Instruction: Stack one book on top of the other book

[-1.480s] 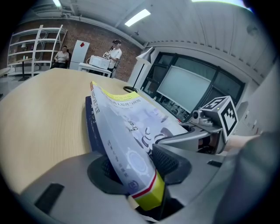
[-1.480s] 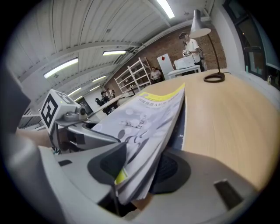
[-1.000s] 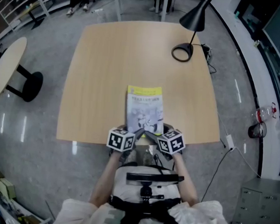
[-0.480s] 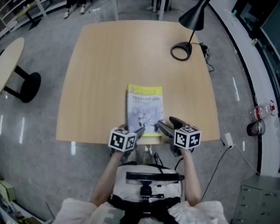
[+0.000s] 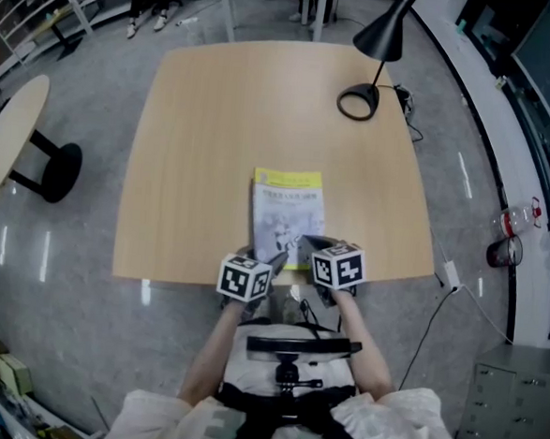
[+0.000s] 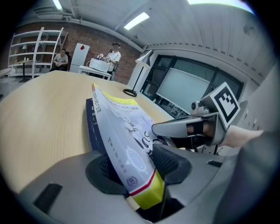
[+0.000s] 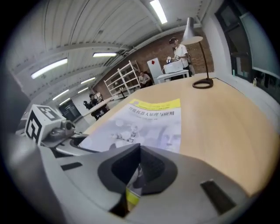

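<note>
Grey fingers of your left gripper [image 6: 139, 162], part-open, clamp the yellow-and-white book's [image 5: 287, 215] near corner. Your right gripper's [image 7: 139, 166] fingers pinch tight on its near edge. It lies on a dark blue book [image 6: 92, 120] at the tabletop's [image 5: 216, 125] near edge.

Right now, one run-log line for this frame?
left gripper: shut on top book | right gripper: shut on top book | top book: over blue book, on table
</note>
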Demonstrator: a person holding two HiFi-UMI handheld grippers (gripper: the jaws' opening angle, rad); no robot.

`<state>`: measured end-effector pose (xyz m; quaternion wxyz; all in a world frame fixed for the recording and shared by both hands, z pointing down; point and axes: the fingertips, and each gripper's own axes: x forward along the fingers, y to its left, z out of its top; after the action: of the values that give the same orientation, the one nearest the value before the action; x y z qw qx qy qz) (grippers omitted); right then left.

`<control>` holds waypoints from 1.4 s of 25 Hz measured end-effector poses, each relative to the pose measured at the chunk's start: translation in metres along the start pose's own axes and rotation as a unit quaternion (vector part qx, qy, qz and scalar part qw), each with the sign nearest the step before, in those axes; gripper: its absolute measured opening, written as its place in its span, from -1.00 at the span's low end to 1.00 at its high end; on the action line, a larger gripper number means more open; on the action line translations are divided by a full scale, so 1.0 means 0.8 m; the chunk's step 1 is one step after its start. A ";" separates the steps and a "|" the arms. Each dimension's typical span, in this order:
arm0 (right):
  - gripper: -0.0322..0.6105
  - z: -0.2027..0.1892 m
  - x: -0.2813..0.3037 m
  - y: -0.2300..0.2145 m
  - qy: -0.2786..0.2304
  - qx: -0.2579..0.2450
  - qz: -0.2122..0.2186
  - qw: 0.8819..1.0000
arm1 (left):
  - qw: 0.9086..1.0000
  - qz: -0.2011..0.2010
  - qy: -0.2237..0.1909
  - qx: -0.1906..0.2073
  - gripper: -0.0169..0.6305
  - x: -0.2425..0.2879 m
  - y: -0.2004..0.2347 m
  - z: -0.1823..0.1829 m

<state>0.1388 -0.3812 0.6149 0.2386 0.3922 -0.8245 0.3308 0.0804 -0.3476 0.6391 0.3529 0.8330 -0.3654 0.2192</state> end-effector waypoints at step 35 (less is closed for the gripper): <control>-0.91 -0.006 0.005 -0.006 0.019 0.011 -0.008 1.000 | 0.990 0.124 -0.068 -0.008 -0.03 -0.068 0.076 0.059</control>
<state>0.1410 -0.3819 0.6228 0.2524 0.3946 -0.8132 0.3453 0.0048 -0.3876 0.6004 0.3038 0.7914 -0.4908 0.2013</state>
